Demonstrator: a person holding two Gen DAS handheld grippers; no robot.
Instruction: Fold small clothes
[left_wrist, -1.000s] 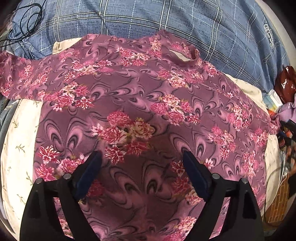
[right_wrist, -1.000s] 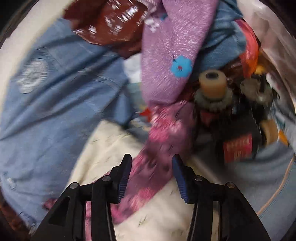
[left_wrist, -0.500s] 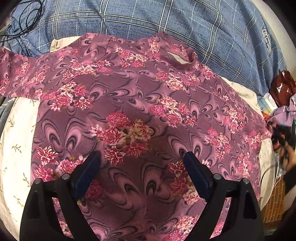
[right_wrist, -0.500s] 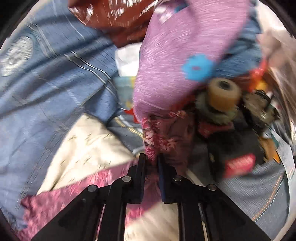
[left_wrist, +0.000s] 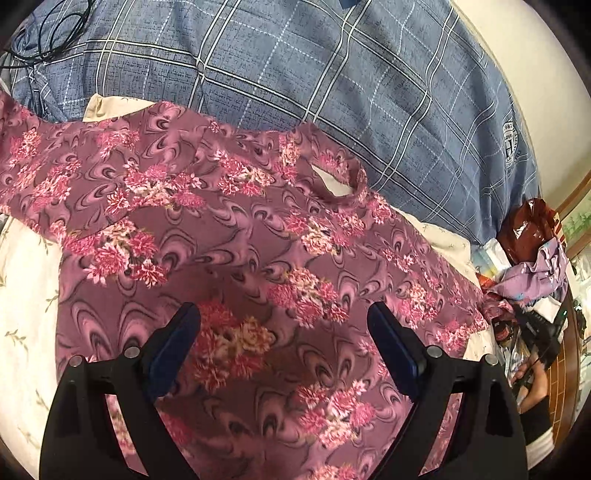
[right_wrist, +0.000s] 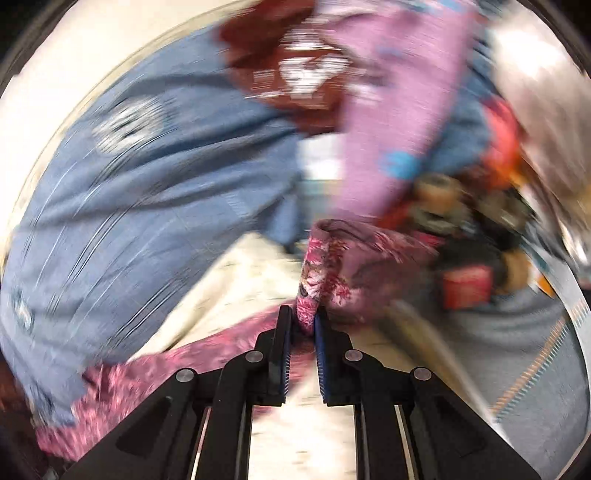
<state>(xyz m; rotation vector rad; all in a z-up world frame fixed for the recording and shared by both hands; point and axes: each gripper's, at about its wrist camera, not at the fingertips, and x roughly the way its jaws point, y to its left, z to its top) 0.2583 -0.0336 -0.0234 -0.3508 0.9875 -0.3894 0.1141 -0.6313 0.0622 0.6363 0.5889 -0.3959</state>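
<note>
Floral blouse lies spread on the bed. Right gripper: fingers clamped on its right sleeve. Left gripper: fingers wide apart above the hem, empty. Step: sleeve fold. Next, probably carry the sleeve leftward across the body.

1. Support is a bed, covered by a cream sheet with a faint sprig print.
2. Floral mauve garment lies spread flat on the sheet, neckline toward the far side.
3. Blue plaid quilt lies bunched along the far edge, just behind the garment.
4. Black cable sits on the quilt's far-left corner.
5. Mixed clutter at the right end: lilac cloth, glossy brown bag.
</note>
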